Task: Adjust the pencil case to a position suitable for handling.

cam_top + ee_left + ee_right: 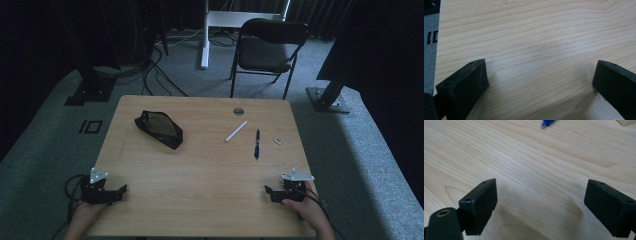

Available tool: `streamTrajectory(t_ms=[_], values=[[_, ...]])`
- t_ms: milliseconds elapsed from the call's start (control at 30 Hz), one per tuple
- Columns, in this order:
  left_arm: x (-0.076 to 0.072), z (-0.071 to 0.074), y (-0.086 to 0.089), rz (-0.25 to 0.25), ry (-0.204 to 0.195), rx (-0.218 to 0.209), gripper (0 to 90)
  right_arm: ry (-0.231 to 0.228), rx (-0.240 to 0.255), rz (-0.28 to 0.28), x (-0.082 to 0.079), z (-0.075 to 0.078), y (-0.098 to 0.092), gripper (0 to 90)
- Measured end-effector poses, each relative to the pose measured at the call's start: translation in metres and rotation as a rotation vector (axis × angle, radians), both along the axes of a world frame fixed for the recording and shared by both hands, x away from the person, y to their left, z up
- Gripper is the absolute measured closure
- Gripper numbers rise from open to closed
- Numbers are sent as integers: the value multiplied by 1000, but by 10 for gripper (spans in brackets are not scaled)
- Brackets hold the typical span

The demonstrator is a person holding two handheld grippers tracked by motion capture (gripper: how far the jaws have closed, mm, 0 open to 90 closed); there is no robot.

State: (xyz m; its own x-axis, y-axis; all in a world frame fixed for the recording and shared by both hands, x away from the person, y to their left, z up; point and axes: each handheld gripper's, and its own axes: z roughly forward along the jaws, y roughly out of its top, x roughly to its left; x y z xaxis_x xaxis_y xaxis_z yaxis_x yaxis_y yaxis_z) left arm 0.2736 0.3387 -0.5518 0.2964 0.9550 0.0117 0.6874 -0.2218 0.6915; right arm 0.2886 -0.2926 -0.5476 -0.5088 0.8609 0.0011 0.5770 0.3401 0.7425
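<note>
Near edge, left corner: left gripper (121, 190), held in the person's left hand (86, 216), resting at the wooden table (200, 175). Jaws spread wide in the left gripper view, bare wood grain between them, nothing held.

Near edge, right corner: right gripper (267, 191), held in the person's right hand (306, 210). Jaws likewise spread wide in the right gripper view, nothing between them.

Middle of the table, right half: blue pen (257, 144), lying lengthwise beyond the right gripper, well apart from it; its tip shows at the top of the right gripper view (547, 123). Just left of it, a white stick (236, 131), set diagonally. Right of the pen, a small tan block (277, 140).

Middle, left half: black pouch (159, 129), lying flat, well beyond the left gripper.

Far edge: round grey disc (238, 111).

Beyond the table: black folding chair (267, 50) on grey carpet.
</note>
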Motion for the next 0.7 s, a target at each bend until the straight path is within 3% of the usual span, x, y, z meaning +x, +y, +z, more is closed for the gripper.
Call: streamTrajectory(t_ms=[700], values=[[0, 0, 0, 1, -1, -1, 1, -10, 29, 64, 11, 4, 28, 113]])
